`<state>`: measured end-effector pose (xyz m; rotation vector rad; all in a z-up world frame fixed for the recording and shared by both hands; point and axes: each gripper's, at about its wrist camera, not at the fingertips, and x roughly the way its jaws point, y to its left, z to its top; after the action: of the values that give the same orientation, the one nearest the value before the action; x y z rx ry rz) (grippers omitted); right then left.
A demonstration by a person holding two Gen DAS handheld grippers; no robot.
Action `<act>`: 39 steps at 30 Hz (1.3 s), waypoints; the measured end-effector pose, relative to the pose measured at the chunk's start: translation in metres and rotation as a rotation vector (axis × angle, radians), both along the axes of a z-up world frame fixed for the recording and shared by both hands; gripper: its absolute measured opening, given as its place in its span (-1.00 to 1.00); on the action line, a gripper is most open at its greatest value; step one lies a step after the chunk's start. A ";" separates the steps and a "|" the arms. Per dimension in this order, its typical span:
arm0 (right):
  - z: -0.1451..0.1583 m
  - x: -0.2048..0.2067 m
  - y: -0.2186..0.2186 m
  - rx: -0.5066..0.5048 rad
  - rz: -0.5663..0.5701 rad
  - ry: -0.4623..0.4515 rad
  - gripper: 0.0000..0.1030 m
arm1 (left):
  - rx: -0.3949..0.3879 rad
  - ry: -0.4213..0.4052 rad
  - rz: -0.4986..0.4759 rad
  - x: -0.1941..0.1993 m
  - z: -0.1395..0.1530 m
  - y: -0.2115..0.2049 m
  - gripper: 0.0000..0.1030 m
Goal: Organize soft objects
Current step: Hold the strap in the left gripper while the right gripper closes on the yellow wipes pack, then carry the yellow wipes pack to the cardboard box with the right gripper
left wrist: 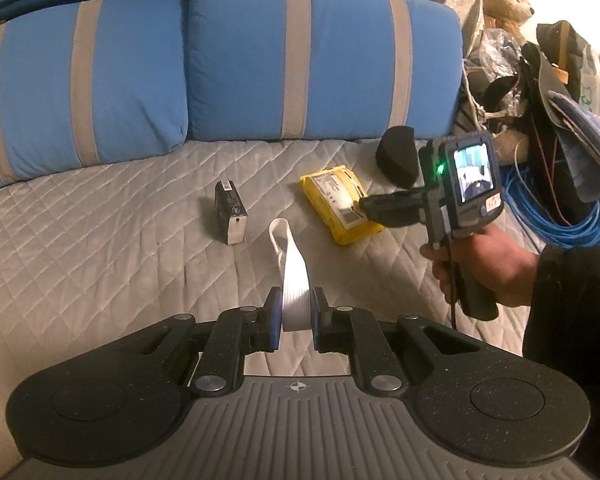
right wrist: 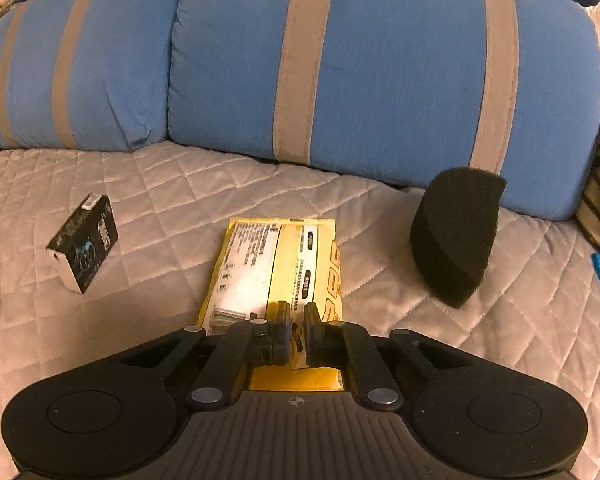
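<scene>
My left gripper (left wrist: 296, 312) is shut on a white folded strap (left wrist: 294, 280) and holds it above the grey quilted bed cover (left wrist: 100, 240). The strap's looped end points forward. My right gripper (right wrist: 296, 320) hovers just over the near end of a yellow soft packet (right wrist: 276, 264), with the jaws nearly closed and a narrow gap between them; whether they pinch the packet I cannot tell. The right gripper also shows in the left wrist view (left wrist: 364, 202), at the yellow packet (left wrist: 336, 200). A black foam wedge (right wrist: 456, 236) stands to the packet's right.
A small black box (right wrist: 85, 244) lies left of the packet. Two blue pillows with grey stripes (right wrist: 380, 72) line the back of the bed. At the right edge are a teddy bear (left wrist: 504, 0), bags and a coil of blue cable (left wrist: 572, 216).
</scene>
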<state>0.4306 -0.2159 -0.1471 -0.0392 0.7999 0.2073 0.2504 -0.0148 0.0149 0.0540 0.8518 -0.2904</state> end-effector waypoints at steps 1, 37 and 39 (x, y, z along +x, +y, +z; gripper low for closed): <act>0.002 -0.001 0.001 -0.004 0.009 -0.018 -0.74 | 0.001 0.001 0.000 0.000 -0.001 0.000 -0.72; -0.021 0.022 0.018 -0.039 0.010 0.030 0.16 | -0.010 0.025 0.007 0.010 -0.004 -0.001 -0.72; -0.014 0.015 0.015 -0.039 0.022 0.025 0.16 | -0.006 0.027 0.011 0.011 -0.006 -0.002 -0.72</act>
<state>0.4457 -0.2006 -0.1612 -0.0826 0.8283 0.2134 0.2619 -0.0164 0.0093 0.0396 0.8774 -0.2844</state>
